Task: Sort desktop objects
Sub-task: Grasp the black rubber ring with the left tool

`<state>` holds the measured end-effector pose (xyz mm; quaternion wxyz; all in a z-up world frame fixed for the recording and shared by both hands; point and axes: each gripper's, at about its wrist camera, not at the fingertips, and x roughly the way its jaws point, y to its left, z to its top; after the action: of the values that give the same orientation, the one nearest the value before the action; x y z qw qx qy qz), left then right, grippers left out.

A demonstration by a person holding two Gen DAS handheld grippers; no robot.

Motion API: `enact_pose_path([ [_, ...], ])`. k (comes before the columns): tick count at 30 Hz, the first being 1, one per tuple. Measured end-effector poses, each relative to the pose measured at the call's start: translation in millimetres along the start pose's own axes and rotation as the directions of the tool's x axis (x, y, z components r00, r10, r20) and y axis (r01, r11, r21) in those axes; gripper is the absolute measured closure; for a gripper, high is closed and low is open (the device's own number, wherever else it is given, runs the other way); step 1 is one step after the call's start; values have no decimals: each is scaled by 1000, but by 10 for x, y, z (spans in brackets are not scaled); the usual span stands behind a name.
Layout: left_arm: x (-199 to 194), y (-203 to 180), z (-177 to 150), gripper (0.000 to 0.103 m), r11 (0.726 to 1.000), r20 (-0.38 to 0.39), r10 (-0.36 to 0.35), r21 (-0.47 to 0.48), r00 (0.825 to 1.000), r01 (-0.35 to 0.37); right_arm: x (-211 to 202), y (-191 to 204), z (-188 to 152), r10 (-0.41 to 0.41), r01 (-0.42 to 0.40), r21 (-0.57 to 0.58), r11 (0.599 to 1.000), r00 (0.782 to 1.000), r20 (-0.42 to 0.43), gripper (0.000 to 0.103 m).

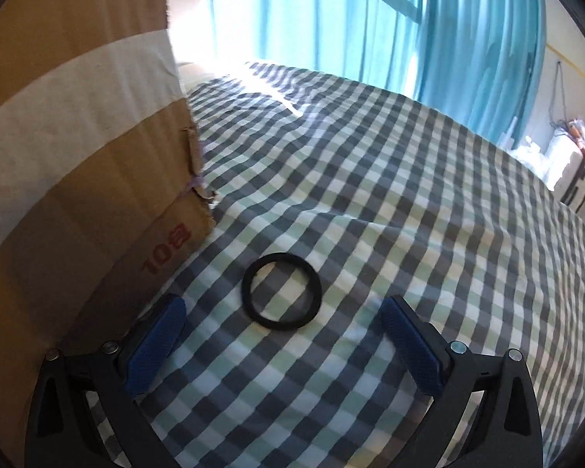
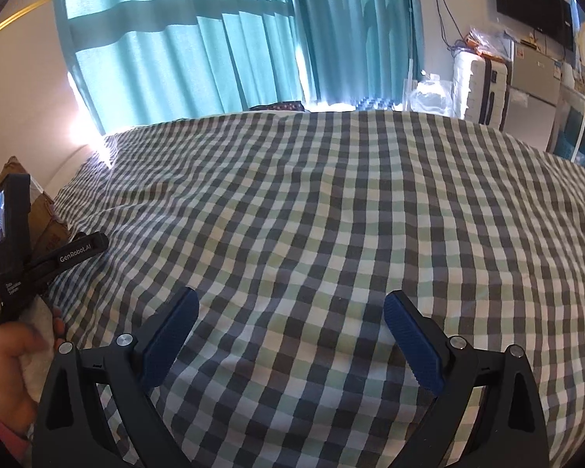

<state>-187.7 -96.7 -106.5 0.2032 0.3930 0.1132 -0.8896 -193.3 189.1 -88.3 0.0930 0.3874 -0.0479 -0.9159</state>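
A black rubber ring (image 1: 281,291) lies flat on the grey-green checked bedsheet (image 1: 409,214), near the brown cardboard box (image 1: 78,156). The left hand-held gripper (image 1: 282,304) hovers spread apart just before the ring; the right hand-held gripper (image 2: 290,302) gapes empty.

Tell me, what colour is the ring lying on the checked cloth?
The ring is black. It shows best in the left wrist view, lying flat on the checked cloth.

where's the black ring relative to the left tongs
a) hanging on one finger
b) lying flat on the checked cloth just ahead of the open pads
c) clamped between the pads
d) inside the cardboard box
b: the black ring lies flat on the checked cloth, ahead of the open left tongs, touching neither pad, beside the cardboard box.
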Motion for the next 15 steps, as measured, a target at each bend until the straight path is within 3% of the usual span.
enact_pose_path([
  [2,-15,66,20,25,999,3,-25,-30,1000,25,-25,7,5,9,-9,-2,1000,1000,7,6],
  [4,-41,79,18,49,999,10,-35,-41,999,36,-48,43,16,13,-12,-18,1000,1000,18,6],
  [5,-46,88,20,51,998,11,-42,-39,999,43,-60,62,20,12,-11,-29,1000,1000,23,6],
  [8,-84,72,-3,73,998,16,-63,-12,998,63,-73,118,24,5,-3,-58,998,999,34,6],
  [10,-144,41,-31,98,998,18,-67,17,998,66,-81,134,34,1,2,-63,998,999,41,6],
  [15,-388,-4,-122,98,993,29,-109,51,994,107,-218,109,74,-11,17,-65,998,996,86,6],
])
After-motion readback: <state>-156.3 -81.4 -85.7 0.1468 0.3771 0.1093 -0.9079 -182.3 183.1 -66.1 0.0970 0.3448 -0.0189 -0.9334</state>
